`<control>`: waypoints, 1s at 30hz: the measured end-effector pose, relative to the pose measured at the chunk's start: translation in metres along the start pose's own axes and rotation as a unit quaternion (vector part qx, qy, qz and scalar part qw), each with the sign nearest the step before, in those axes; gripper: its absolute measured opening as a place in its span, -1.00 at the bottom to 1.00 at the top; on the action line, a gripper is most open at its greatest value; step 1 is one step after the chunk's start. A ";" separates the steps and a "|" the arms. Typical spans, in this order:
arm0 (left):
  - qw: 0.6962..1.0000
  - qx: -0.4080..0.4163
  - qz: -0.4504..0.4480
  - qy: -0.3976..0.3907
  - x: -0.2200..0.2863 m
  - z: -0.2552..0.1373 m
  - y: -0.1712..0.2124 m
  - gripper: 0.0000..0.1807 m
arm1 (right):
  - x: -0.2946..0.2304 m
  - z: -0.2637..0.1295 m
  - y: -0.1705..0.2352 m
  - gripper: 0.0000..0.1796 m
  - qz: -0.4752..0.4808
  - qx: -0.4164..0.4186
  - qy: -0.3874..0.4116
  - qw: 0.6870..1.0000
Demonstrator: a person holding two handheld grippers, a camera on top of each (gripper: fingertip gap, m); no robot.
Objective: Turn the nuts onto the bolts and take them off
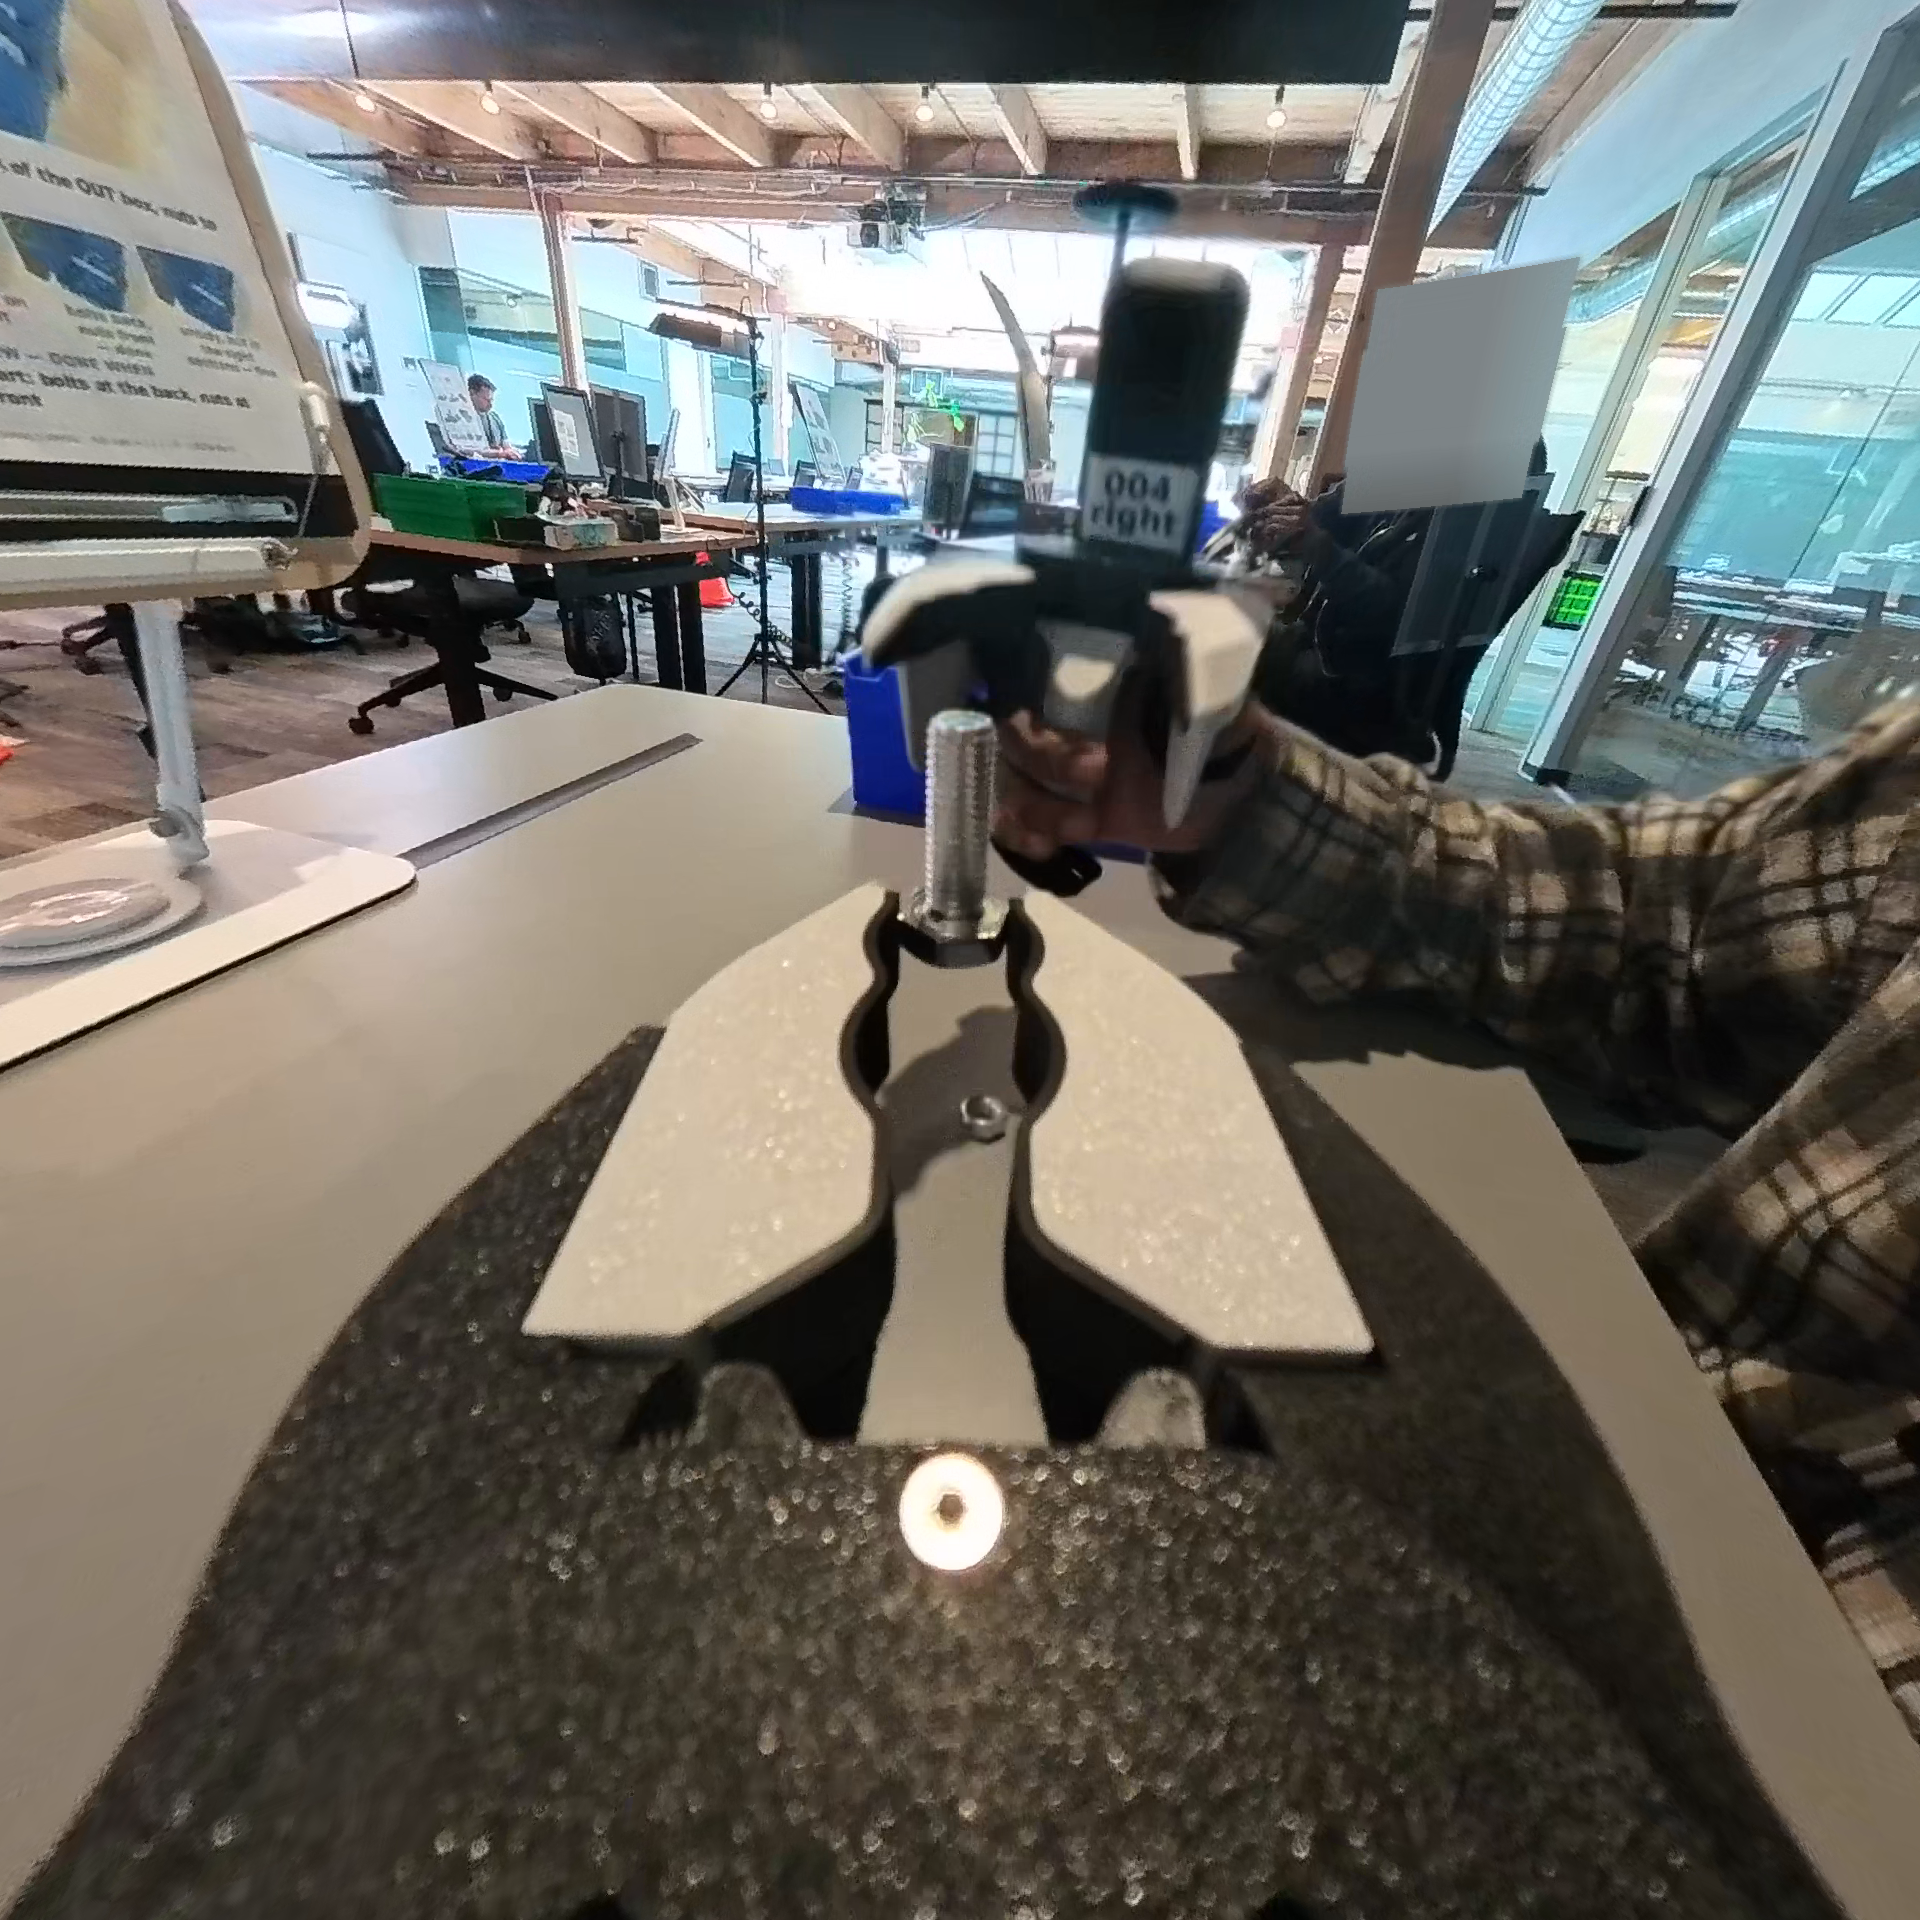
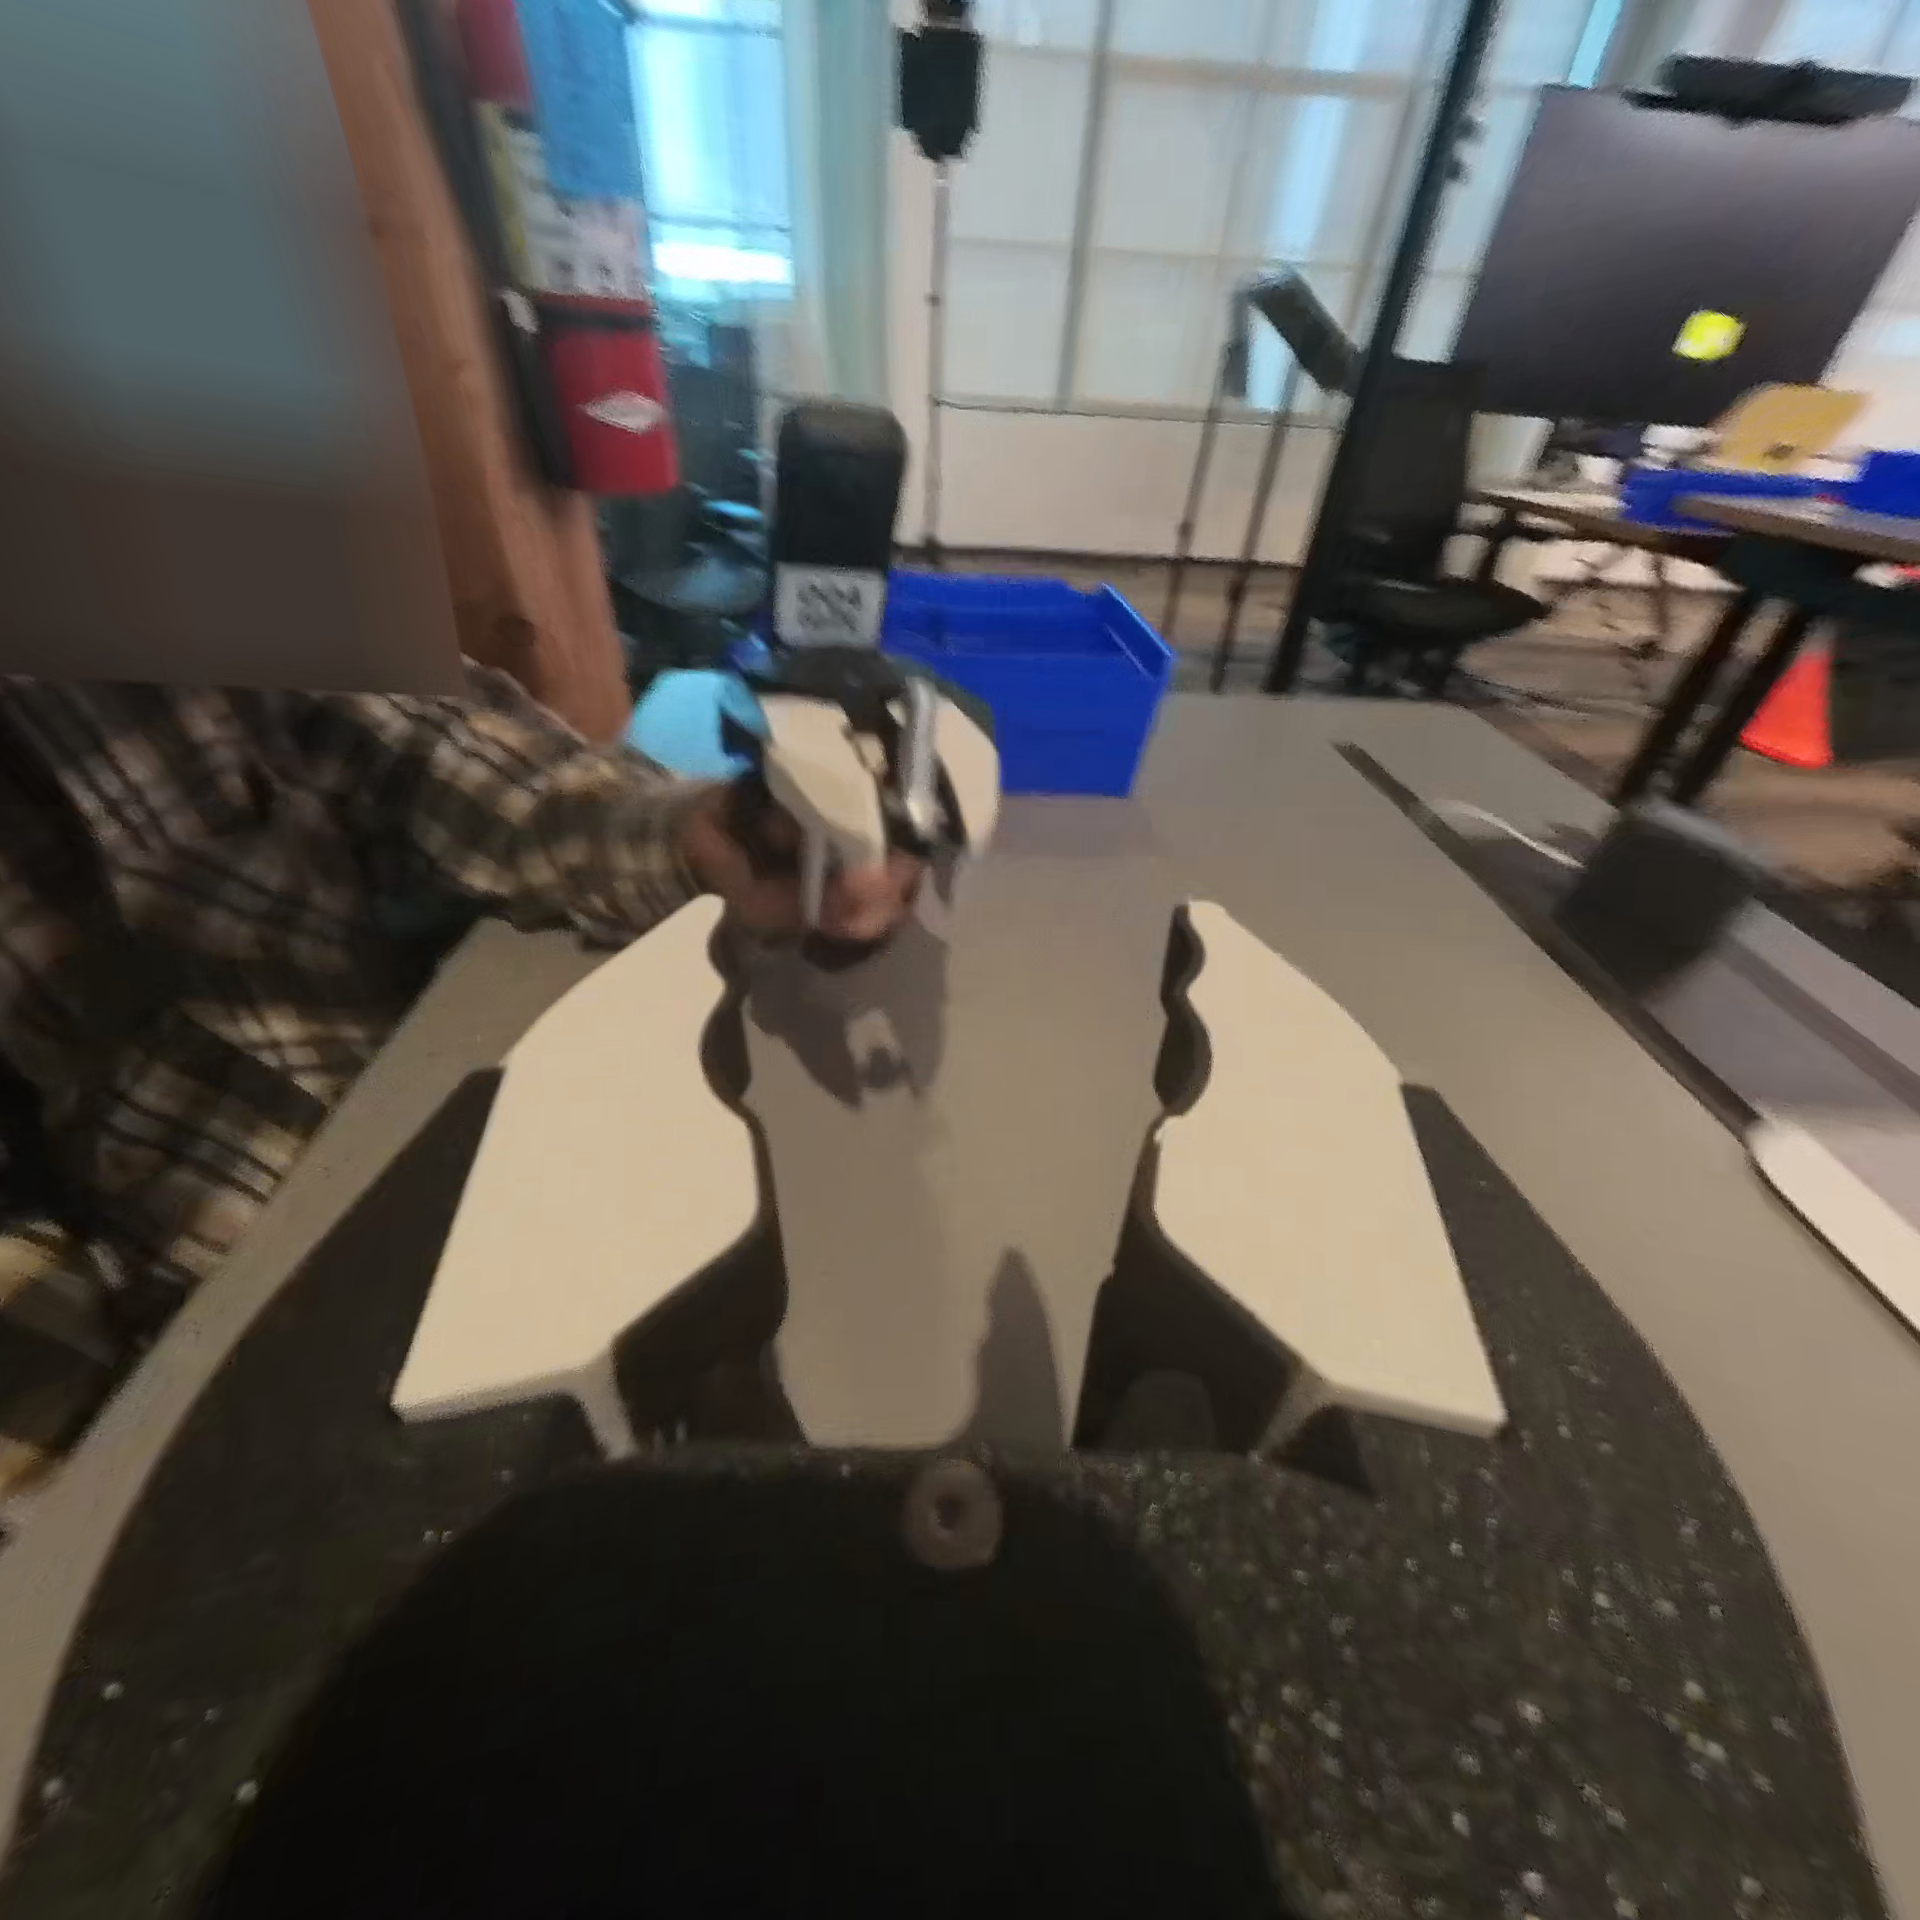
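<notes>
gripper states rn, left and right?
Left gripper: closed on the bolt by its hex head, shank upright.
Right gripper: open, holding nothing.

One bolt (image 1: 958,831), one small nut (image 1: 981,1116) loose on the one grey table (image 1: 312,1195). Two grippers: left (image 1: 954,930), right (image 2: 940,935). One blue bin (image 2: 1039,686), one monitor stand (image 1: 177,748), one orange cone (image 2: 1792,707), one red extinguisher (image 2: 613,395)

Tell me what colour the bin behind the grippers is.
Blue bin; clearest in the right wrist view.
</notes>
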State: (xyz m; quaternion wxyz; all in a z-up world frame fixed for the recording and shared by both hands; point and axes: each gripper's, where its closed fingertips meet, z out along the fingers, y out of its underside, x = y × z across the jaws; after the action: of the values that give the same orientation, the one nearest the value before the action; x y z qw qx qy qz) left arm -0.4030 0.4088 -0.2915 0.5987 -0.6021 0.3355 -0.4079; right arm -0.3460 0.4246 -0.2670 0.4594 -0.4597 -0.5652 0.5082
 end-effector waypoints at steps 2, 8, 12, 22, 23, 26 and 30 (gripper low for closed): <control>1.000 -0.001 -0.004 0.002 -0.001 0.000 0.001 -0.79 | 0.011 -0.023 0.032 -0.12 -0.001 -0.035 0.059 0.998; 1.000 -0.008 0.000 -0.003 -0.004 0.000 0.007 -0.79 | 0.009 -0.049 0.079 -0.18 0.023 -0.060 0.092 0.994; 1.000 -0.015 0.002 -0.013 -0.009 0.000 0.012 -0.79 | 0.004 -0.040 0.105 -0.20 0.044 -0.127 0.065 0.989; 1.000 -0.024 0.007 -0.016 -0.009 0.001 0.015 -0.79 | -0.003 -0.033 0.131 -0.31 0.020 -0.224 0.063 0.972; 0.999 -0.027 0.010 -0.015 -0.008 0.001 0.015 -0.79 | -0.004 -0.033 0.132 -0.32 0.020 -0.227 0.063 0.972; 0.999 -0.030 0.016 -0.017 -0.008 0.001 0.016 -0.79 | -0.003 -0.033 0.134 -0.35 0.020 -0.233 0.066 0.970; 0.999 -0.030 0.009 -0.014 -0.008 0.002 0.017 -0.79 | -0.003 -0.034 0.142 -0.41 0.024 -0.258 0.067 0.964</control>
State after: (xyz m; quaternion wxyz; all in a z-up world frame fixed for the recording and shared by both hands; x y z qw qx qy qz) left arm -0.4037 0.4160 -0.3093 0.5885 -0.6225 0.3445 -0.3840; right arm -0.3051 0.4358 -0.4062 0.3498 -0.6089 -0.6337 0.3244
